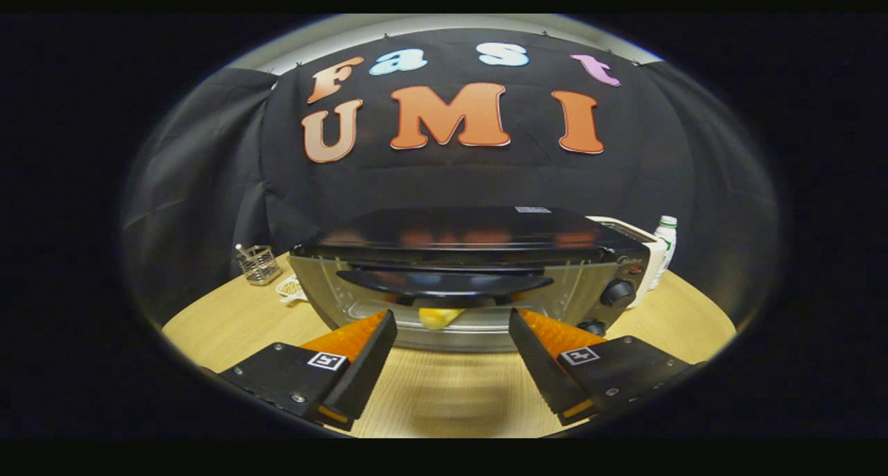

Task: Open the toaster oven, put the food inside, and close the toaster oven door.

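A silver toaster oven [479, 268] with a black top stands on the wooden table [444, 393], just ahead of my fingers. Its glass door looks upright and shut, with the dark handle [444, 282] running across the upper part. A yellow piece of food [437, 317] shows through the glass, low down behind the door. Two black knobs [617, 293] sit on the oven's right panel. My gripper [452, 318] is open, its fingers spread wide in front of the door and a little below the handle, with nothing between them.
A wire mesh holder [258, 264] and a small white dish [291, 289] sit to the oven's left. Behind its right side are a white appliance [628, 233] and a bottle [664, 250] with a green cap. The round table's edge curves close on both sides.
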`<state>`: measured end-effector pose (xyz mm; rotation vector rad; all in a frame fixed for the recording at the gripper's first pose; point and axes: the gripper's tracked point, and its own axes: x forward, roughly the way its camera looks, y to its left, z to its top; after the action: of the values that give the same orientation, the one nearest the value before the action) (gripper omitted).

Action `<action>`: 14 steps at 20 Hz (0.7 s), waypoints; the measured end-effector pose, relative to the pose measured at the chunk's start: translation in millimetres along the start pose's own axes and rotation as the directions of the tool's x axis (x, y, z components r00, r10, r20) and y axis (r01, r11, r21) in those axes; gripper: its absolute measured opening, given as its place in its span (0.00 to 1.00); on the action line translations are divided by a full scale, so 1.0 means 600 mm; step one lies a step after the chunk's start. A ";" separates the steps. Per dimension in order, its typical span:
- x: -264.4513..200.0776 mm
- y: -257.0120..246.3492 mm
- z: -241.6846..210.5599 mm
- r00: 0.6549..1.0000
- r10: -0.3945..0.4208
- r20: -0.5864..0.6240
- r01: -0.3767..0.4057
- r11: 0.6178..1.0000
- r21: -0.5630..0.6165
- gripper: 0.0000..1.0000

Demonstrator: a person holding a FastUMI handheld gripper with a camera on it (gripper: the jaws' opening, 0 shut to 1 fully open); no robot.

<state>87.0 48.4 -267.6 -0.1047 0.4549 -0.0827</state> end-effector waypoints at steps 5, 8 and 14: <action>0.030 -0.006 0.030 0.999 -0.044 0.028 0.043 0.998 0.039 0.96; 0.020 -0.003 0.032 0.998 -0.051 0.035 0.050 0.998 0.029 0.95; -0.054 0.004 0.048 0.997 -0.020 0.074 0.022 0.999 -0.028 0.95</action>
<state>70.7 56.4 -227.9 -0.1407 0.3810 -0.0927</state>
